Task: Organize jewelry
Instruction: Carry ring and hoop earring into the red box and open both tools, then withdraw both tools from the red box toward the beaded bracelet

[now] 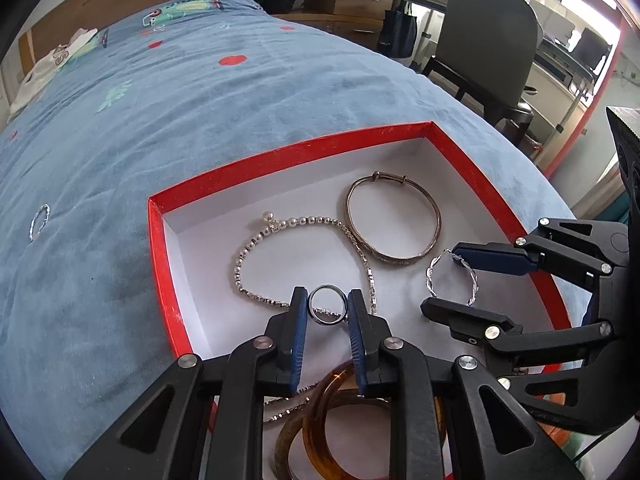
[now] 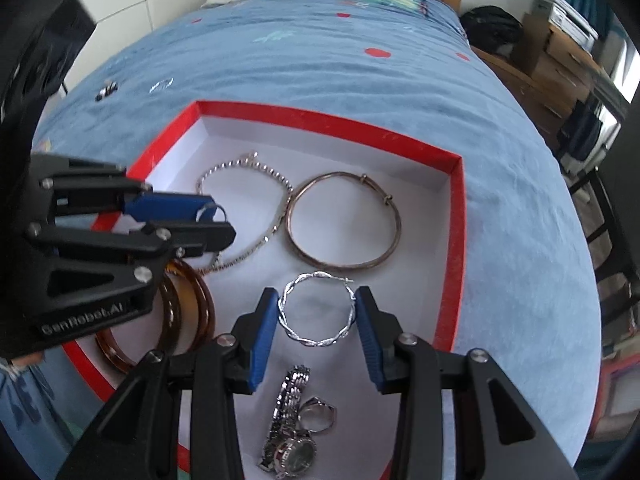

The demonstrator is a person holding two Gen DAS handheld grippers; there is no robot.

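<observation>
Over a red-rimmed box (image 1: 158, 240) set on a blue bedspread (image 1: 200, 100), both grippers lowered at once, each with a piece of jewelry. Left gripper (image 1: 328, 308) clamped on a small silver ring (image 1: 327, 305), blue fingers (image 1: 298, 320) pressing its two sides, ring held upright and face-on to the left camera, just above the white floor of the box and a beaded chain (image 1: 248, 252). Right gripper (image 2: 316, 312) clamped on a twisted silver hoop earring (image 2: 318, 310), fingers (image 2: 266, 320) against its left and right edges, hoop seen as a near-full circle, its thin post at the upper right pointing away from the camera.

Already in the box: a metal bangle (image 2: 344, 220) lying flat near the far corner, amber bangles (image 2: 188, 308) leaning together at the near left, a wristwatch (image 2: 290, 436) stretched toward the camera, long axis near to far, and a second ring (image 2: 318, 416) just beside it.

Step in hand, by the look of it: setting down into the box. Next move likely a short lowering onto bare white floor, then fingers eased apart, clear of the chain so nothing tangles. Still out on the bedspread: a silver hoop (image 1: 39, 222) and two small pieces (image 2: 106, 90), well apart from the box.
</observation>
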